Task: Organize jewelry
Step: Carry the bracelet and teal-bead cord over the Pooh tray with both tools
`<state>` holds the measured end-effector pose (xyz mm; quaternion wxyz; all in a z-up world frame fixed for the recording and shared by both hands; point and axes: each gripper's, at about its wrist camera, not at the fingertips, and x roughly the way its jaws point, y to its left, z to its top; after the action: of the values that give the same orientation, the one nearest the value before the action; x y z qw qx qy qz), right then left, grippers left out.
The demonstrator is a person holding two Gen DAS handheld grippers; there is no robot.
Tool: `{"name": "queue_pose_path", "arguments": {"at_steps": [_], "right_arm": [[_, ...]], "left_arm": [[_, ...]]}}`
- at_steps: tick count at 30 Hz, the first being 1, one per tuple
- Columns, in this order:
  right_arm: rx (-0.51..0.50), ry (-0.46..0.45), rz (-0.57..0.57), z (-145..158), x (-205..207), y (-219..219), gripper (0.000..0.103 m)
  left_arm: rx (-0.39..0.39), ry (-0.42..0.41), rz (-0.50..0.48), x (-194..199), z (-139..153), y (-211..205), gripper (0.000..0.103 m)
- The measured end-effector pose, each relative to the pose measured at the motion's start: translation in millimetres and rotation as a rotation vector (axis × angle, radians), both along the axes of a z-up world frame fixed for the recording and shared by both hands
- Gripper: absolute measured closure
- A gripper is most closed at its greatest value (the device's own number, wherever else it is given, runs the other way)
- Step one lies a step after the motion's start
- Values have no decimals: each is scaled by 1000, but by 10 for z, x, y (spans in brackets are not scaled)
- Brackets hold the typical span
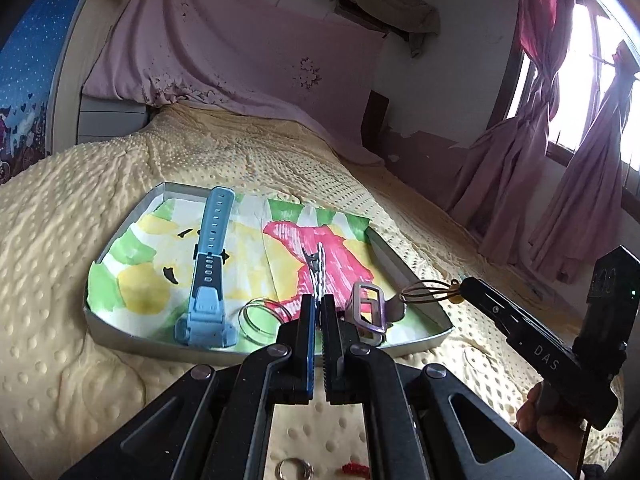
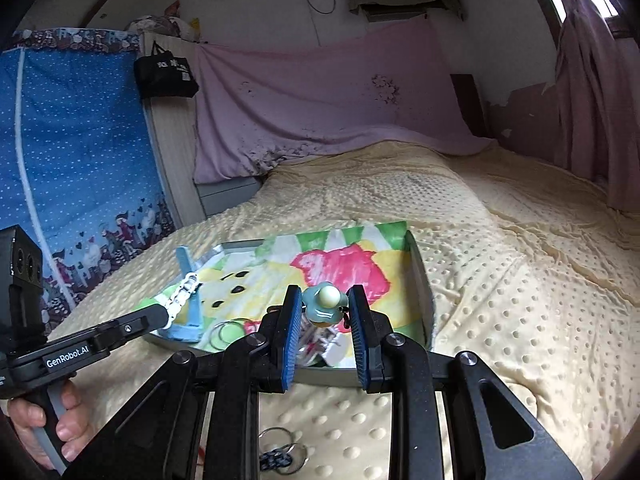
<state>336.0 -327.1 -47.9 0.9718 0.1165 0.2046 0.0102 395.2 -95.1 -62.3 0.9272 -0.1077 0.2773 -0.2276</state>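
A toothed clip (image 1: 316,276) is pinched in the left tool (image 1: 319,312), held over the tray (image 1: 120,326) on the bed (image 1: 60,216). A flower charm (image 2: 325,305) is gripped between the right tool's (image 2: 325,300) narrowed pads.

Bare bedspread (image 2: 500,280) lies open right of the tray (image 1: 424,344); inside, a watch (image 1: 208,272) and rings (image 1: 260,314) crowd its near-left.

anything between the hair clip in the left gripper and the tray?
Nothing visible. The left gripper holds the hair clip over the tray; bare liner lies beyond it, between the blue watch and the buckle.
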Motion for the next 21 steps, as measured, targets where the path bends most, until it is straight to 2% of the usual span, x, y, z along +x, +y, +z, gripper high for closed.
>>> {"name": "queue_pose_path", "arguments": {"at_steps": [6,15,21], "right_arm": [[-6,84,-81,-166,321,-148,82],[-17,201,-86,-397,551,-125,82],[-12,245,-87,-482,580,-147,82]], "left_arm": [[46,54,22,278,-126,-206,100],[116,146,23,428,-272,-351,100],[131,162,20,425,-310,-392,99]]}}
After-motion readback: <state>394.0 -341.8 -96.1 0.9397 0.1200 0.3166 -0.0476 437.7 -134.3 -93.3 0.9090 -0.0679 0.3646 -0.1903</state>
